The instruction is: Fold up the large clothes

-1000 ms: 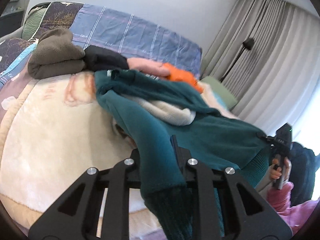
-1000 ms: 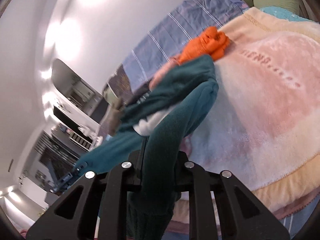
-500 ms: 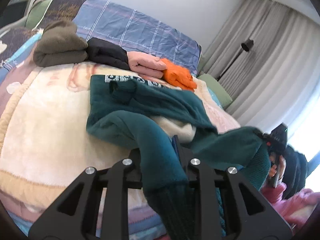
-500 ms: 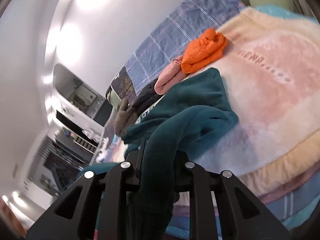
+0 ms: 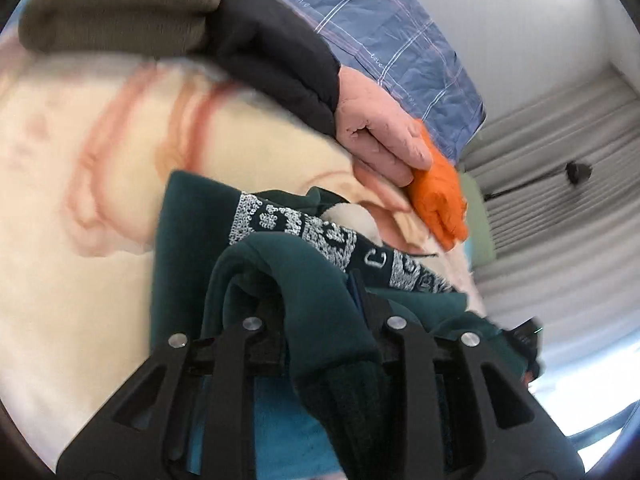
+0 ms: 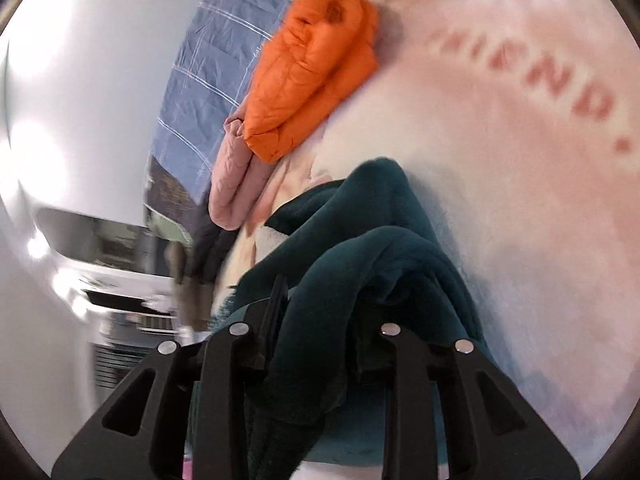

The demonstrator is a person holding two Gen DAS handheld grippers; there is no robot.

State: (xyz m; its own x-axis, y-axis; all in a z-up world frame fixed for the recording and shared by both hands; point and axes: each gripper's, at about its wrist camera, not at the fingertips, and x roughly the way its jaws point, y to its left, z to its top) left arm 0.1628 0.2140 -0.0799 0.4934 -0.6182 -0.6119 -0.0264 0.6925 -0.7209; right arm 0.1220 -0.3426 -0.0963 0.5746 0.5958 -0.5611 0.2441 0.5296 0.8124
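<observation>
Teal fleece sweater (image 5: 192, 240) lies bunched on the bed's cream blanket (image 5: 72, 208), near its front edge, sequin band across the chest facing up. Fabric is thick, soft and floppy, moderate weight for its bulk; it sags and doubles over itself wherever unsupported, so it likely folds best from the ribbed cuffs and hem, where the knit is firmer. Left gripper (image 5: 316, 320) has one sleeve running between its jaws, which have just been opening; right gripper (image 6: 316, 320) likewise has the other sleeve between jaws that have just been opening. Whether the pads press the cloth at this instant I cannot tell, the fleece hides them. Toward the bed's far edge, against the blue plaid cover (image 5: 392, 32), sits a row of folded garments: olive (image 5: 120, 4), black (image 5: 272, 52), pink (image 5: 376, 120), orange (image 6: 312, 72). They crowd the far side, well apart from the sweater; the near blanket lies bare.
</observation>
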